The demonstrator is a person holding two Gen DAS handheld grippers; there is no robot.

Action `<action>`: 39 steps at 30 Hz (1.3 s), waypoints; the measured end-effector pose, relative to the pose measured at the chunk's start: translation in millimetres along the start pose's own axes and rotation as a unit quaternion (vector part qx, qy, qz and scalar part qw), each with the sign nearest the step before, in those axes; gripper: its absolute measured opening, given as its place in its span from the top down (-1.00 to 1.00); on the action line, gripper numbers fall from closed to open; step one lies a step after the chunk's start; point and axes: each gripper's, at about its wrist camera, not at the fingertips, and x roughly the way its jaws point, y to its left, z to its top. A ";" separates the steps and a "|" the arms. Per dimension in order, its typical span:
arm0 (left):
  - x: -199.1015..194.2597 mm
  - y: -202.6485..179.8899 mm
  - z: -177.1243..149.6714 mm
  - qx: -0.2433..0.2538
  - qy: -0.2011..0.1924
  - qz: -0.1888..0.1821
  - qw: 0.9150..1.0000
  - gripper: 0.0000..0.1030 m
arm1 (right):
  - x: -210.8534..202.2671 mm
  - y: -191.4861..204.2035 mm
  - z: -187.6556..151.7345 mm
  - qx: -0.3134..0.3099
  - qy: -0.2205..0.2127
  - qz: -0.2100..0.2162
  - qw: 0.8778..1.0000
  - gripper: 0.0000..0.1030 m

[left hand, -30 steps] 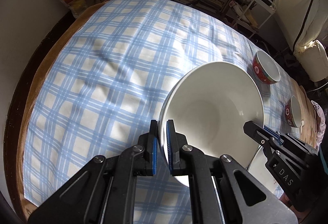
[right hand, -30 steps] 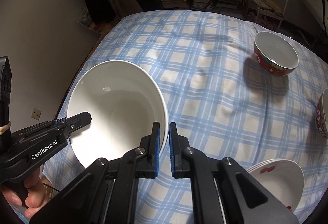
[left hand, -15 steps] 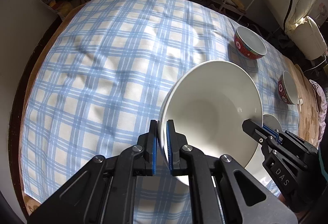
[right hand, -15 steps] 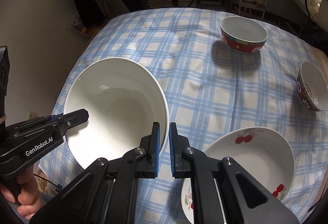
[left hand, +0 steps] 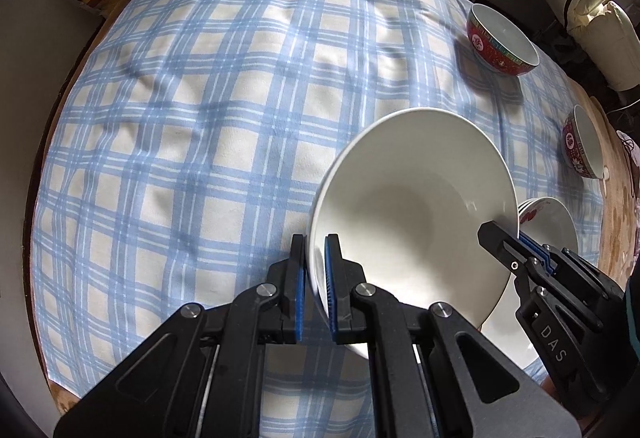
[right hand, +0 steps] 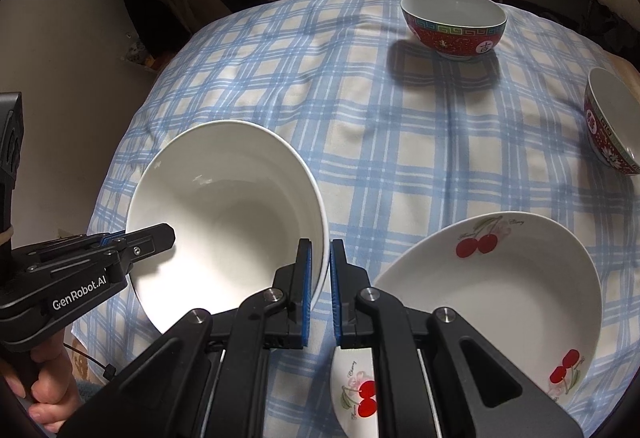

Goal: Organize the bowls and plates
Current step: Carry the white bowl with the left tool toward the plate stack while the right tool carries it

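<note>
Checked-cloth surface (right hand: 400, 165): big white bowl (right hand: 228, 213) is carried above its near-left part, cherry plate (right hand: 496, 290) near right. Both grippers pinch opposite rim edges: left gripper (left hand: 316, 278) and right gripper (right hand: 320, 278) fingers clenched on the rim. Keep it level, lower both ends together, release simultaneously. Readable: "GenRobot.AI", "DAS"; "Cherry" on plate; 吉 on far red bowl (right hand: 454, 23).

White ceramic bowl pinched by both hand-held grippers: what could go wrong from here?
1. The left hand-held gripper and right hand-held gripper each pinch only the thin rim of the tilted plain white ceramic bowl; it might slip.
2. The cherry-patterned white plate lies right beside the bowl on the blue checked tablecloth; lowering could knock them together.
</note>
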 end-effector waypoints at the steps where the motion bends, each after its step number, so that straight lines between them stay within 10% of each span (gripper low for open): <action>1: 2.8 0.2 0.1 0.000 0.004 0.000 1.000 0.84 | 0.2 0.9 0.6 -0.002 -0.001 -0.005 1.000 0.81; 39: 16.4 8.4 12.8 -0.003 0.016 0.000 1.000 0.75 | 10.0 7.5 1.4 -0.024 0.002 -0.016 1.000 0.74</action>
